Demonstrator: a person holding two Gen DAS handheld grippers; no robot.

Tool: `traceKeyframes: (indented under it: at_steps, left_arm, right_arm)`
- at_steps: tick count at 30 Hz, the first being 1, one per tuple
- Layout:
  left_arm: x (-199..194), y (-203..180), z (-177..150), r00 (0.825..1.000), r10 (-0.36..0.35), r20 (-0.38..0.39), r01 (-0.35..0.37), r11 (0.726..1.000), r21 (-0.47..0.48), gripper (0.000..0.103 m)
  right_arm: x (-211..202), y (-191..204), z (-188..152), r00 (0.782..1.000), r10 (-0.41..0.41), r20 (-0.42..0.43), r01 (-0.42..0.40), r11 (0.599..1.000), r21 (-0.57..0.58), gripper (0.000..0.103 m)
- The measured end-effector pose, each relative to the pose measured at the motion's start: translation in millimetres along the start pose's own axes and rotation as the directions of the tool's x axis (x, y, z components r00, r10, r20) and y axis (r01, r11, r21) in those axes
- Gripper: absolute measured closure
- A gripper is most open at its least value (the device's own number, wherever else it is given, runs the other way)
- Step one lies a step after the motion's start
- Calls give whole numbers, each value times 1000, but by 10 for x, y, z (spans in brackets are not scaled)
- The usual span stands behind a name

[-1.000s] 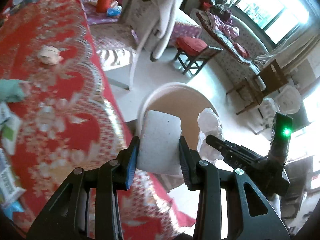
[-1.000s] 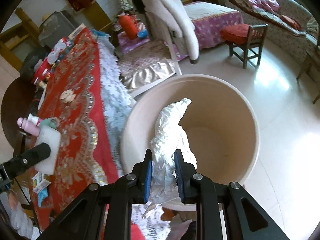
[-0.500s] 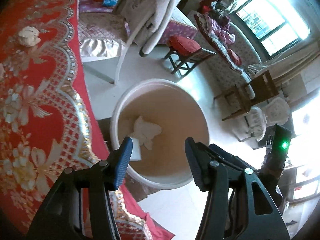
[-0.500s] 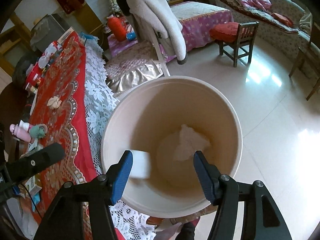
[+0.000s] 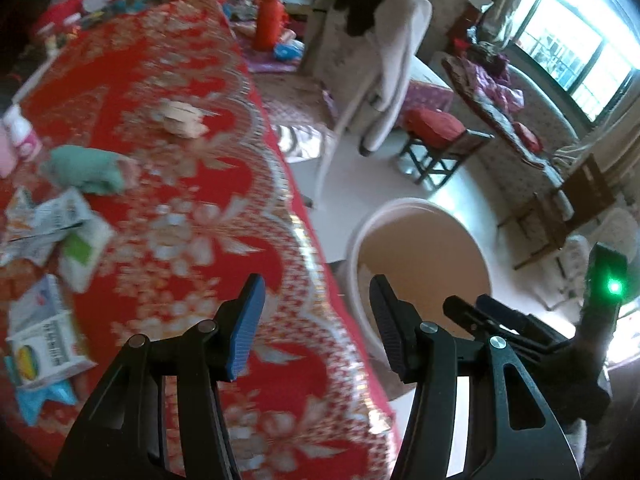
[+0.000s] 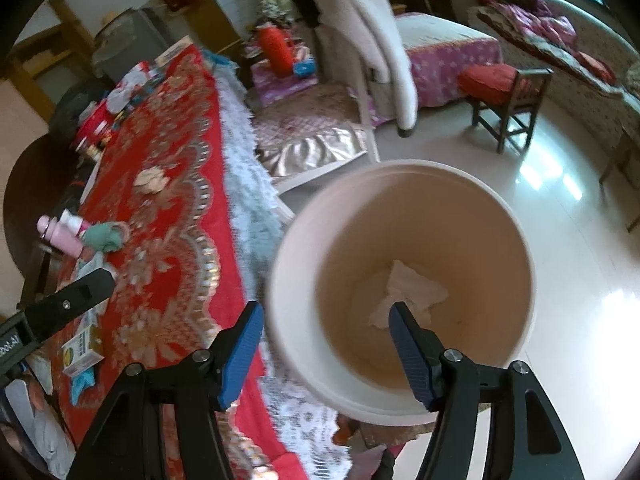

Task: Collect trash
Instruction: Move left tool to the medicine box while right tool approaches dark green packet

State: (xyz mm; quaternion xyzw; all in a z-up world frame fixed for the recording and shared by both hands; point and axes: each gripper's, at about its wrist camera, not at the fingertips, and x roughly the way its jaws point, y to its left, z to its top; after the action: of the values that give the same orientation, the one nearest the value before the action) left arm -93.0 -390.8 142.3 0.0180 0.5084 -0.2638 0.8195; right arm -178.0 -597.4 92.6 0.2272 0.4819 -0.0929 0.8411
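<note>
A beige bin [image 6: 404,276] stands on the floor beside the red-clothed table [image 5: 188,184]; it also shows in the left wrist view [image 5: 420,248]. White crumpled trash [image 6: 408,292] lies at its bottom. My left gripper [image 5: 316,324] is open and empty over the table's edge. My right gripper [image 6: 326,344] is open and empty above the bin's rim. On the table lie a crumpled tan wad [image 5: 182,118], a green wad [image 5: 86,170], torn wrappers [image 5: 44,220] and a small box [image 5: 44,340].
A chair draped with a white coat [image 5: 380,52] stands behind the bin. A red-cushioned stool [image 5: 436,140] is on the floor beyond. A pink bottle [image 6: 60,236] and clutter sit at the table's far side. A white lace cloth [image 6: 248,184] hangs off the table edge.
Both grippers let go of their white trash over the bin, and it now lies inside. The left gripper has swung back left over the table.
</note>
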Motion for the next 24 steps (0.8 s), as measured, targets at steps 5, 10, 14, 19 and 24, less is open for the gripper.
traceKeyframes:
  at_steps: [5,10,14,19,24]
  left_arm:
    - [-220,291,-86,998,46,36,-45,999,-29,50]
    - [-477,656,-165,995,75,61,-69,994,-82,50]
    - [-657,1007,-258,990,117,75,-107,986,-125,50]
    - [-816,1486,-435,982,176,70,-161,970,-185,50]
    - [-941,2018,-606,973,223,53,-201,940,-276,50]
  right_arm:
    - [18,402,4,999,44,-4,-44,997,-60,37]
    - [96,863,-38,996,79,-31,-83,986,-143,36]
    - [190,1224,-94,992,107,-61,-117,971,-206,36]
    - [285,1610,-177,987,131,-93,-151,953,-263,36]
    - [370,1953,-234,983,142,-119,-173,933,-316,36]
